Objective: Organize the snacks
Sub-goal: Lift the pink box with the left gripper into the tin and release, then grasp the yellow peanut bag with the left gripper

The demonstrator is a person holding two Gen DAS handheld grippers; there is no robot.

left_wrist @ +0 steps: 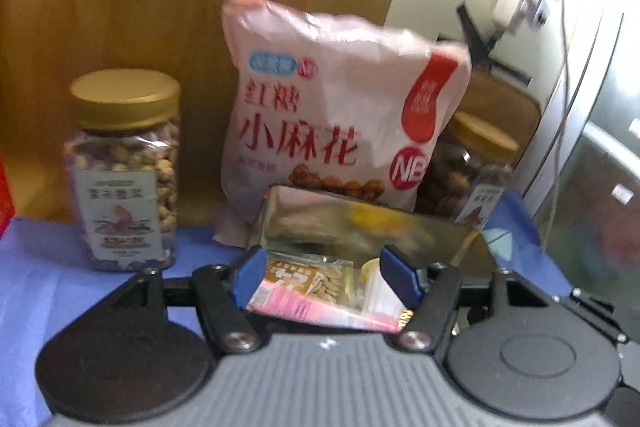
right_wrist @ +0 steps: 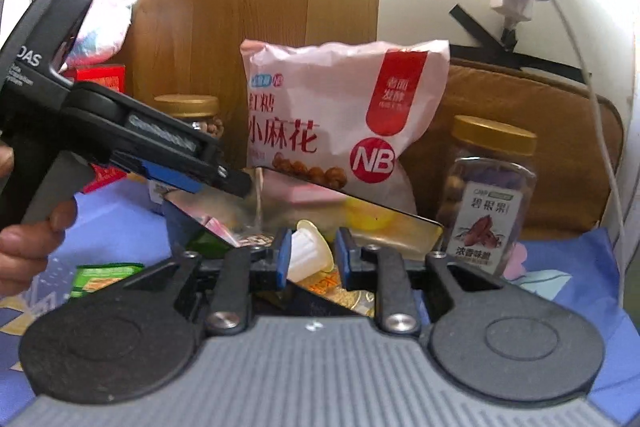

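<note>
Jars with gold lids: two are standing, a nut jar (left_wrist: 124,171) and a pecan jar (right_wrist: 486,195).
Pink snack bags: one is leaning upright (right_wrist: 340,115).
Clear boxes: one is sitting in front (left_wrist: 360,227).
White jelly cups: one is showing (right_wrist: 308,255).
Green packets: one is lying flat (right_wrist: 106,277).
Red boxes: one is standing behind (right_wrist: 100,77).

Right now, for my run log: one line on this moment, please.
left hand-held gripper: open at box | right hand-held gripper: jelly cup between jaws, grip unclear
</note>
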